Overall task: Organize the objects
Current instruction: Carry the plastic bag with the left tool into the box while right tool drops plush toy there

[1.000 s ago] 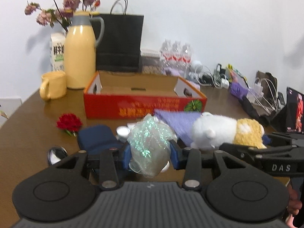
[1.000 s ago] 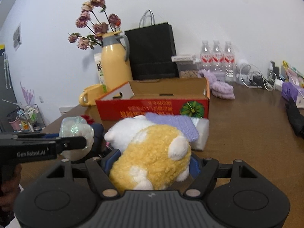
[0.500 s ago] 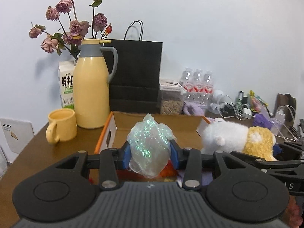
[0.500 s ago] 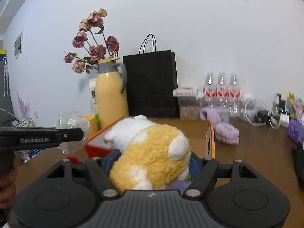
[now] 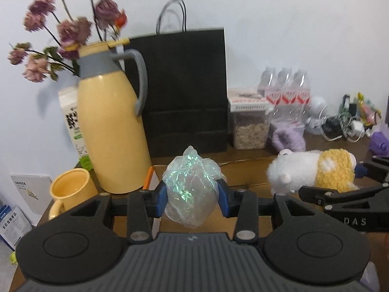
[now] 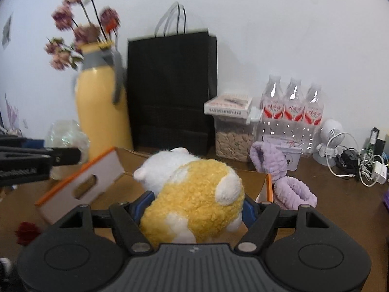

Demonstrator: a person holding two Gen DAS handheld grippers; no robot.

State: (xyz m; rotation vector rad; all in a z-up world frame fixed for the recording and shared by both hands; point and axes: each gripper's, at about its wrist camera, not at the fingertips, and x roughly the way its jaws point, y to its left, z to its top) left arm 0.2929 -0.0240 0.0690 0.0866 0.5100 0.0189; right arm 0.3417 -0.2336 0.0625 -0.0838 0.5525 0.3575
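Item one: iridescent mesh bundle (image 5: 190, 189), pinched between the blue pads of my left gripper (image 5: 192, 194), held over the near left part of the cardboard box (image 6: 102, 170). Item two: plush hamster (image 6: 194, 197), squeezed by my right gripper (image 6: 197, 206), over the box's middle. Handling note: I judge both loads soft and springy, so I should lower each well inside the box walls before letting go, hamster right, bundle left, keeping clear of the yellow jug (image 5: 109, 131) at far left.
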